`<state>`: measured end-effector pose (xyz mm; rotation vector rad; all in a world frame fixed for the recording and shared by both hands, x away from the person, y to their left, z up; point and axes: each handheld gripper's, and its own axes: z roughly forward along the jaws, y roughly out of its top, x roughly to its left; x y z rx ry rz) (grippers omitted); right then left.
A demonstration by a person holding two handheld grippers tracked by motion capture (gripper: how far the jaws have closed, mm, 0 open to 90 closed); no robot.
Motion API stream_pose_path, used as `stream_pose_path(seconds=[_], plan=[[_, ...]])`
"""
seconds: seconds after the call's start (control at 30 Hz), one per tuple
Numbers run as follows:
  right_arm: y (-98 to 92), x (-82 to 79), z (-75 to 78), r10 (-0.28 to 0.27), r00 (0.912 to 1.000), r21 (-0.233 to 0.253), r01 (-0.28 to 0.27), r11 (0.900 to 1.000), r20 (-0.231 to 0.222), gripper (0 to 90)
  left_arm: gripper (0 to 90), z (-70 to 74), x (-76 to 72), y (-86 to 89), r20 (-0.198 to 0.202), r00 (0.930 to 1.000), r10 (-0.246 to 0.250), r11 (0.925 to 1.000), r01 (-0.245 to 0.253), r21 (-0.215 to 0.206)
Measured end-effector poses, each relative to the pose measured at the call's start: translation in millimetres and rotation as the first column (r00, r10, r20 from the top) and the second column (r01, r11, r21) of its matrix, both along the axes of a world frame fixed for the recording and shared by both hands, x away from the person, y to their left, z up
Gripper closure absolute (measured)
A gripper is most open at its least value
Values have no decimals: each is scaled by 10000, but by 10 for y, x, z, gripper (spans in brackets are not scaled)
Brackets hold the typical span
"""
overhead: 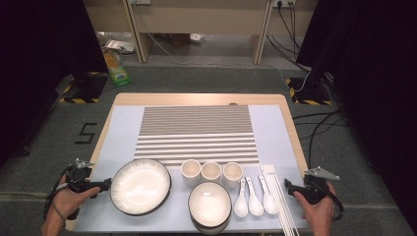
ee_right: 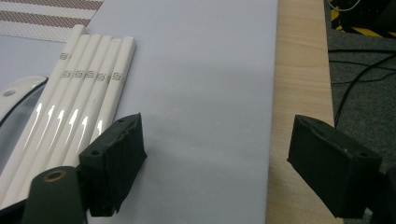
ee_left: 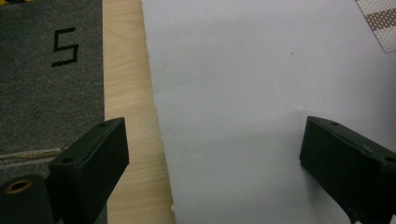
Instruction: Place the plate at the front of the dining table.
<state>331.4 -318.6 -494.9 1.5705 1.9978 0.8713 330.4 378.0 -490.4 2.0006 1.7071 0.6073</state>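
Wooden table (overhead: pixel 290 129) — pale sheet (overhead: pixel 268 128), striped mat (overhead: pixel 196 132); both tools' jaws apart — grey carpet (overhead: pixel 44 147).

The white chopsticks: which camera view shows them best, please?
The right gripper view: the white chopsticks lie close, side by side, their printed marks clear, beside the open right gripper. The high view gives them whole but thin.

The small bowl (overhead: pixel 210 205) and the white chopsticks (overhead: pixel 280 199) run off the bottom edge of the high view, so their near ends are cut off. In the right gripper view a spoon (ee_right: pixel 16 95) is cropped at the left edge, showing just part of its handle. The printed marks on the chopsticks there are too small to read.
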Motion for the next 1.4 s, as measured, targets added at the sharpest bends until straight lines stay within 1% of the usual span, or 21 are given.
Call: stream_pose_path(seconds=[0.1, 0.27, 0.3, 0.33, 0.37, 0.6, 0.7, 0.83, 0.93, 1.0, 1.03, 1.1, 1.13, 1.23, 1.3, 1.33, 1.37, 1.4], plan=[[-2, 1, -1, -13, 10000, 29, 13, 10000, -17, 187, 76, 2, 0, -3, 8, 10000, -13, 10000, 13, -11], [-2, 2, 0, -19, 10000, 41, 19, 10000, -23, 187, 83, 9, 1, -10, 22, 9999, -133, 9999, 133, 102], [-3, 2, 1, -25, 10000, 62, 25, 10000, -50, 187, 96, 14, 0, -6, 2, 9998, -203, 9998, 203, 17], [-3, 2, 2, -34, 10000, 70, 34, 10000, -56, 187, 126, 19, -3, 1, -9, 9995, -301, 9995, 301, -133], [-3, 2, 2, -28, 10000, 66, 28, 10000, -51, 187, 155, 22, -5, 5, 24, 9993, -372, 9991, 372, -178], [-5, 4, 2, 6, 10000, 37, -6, 10000, -31, 187, 158, 41, -6, -8, 132, 9990, -417, 9989, 420, -205], [-1, 3, 2, 4, 10000, 4, -4, 10000, -4, 187, 158, 97, -31, -7, 254, 9985, -487, 9985, 493, -234], [-2, 3, 1, 0, 10000, 10, 0, 10000, -8, 186, 158, 133, -49, -11, 361, 9982, -477, 9986, 485, -195], [5, 0, 3, -19, 10000, -29, 19, 10000, 4, 186, 158, 209, -87, -22, 540, 9967, -611, 9974, 630, -348], [1, 1, 2, 2, 10000, -26, -2, 10000, 15, 187, 158, 253, -108, -23, 609, 9959, -669, 9970, 691, -351], [1, 1, 2, 2, 10000, -26, -2, 10000, 15, 187, 158, 253, -108, -23, 609, 9959, -669, 9970, 691, -351], [6, -1, 6, -25, 10000, -16, 25, 10000, -10, 189, 157, 312, -153, -27, 744, 9947, -709, 9962, 743, -450], [4, 1, 6, -20, 10000, -5, 20, 10000, -19, 189, 158, 373, -208, -47, 854, 9918, -947, 9937, 993, -518], [3, 1, 5, 2, 10000, -32, -2, 10000, 9, 189, 158, 443, -315, -86, 966, 9873, -1262, 9893, 1324, -611], [9, 0, 8, -39, 10000, -24, 39, 10000, -21, 189, 158, 472, -375, -113, 1079, 9845, -1380, 9890, 1428, -380], [8, -1, 7, -34, 10000, -23, 34, 10000, -15, 190, 158, 486, -424, -121, 1115, 9824, -1498, 9872, 1549, -392], [8, -1, 7, -34, 10000, -23, 34, 10000, -15, 190, 158, 486, -424, -121, 1115, 9824, -1498, 9872, 1549, -392], [10, -3, 8, -14, 10000, -54, 14, 10000, 10, 194, 157, 501, -493, -121, 1098, 9805, -1631, 9847, 1688, -443]])
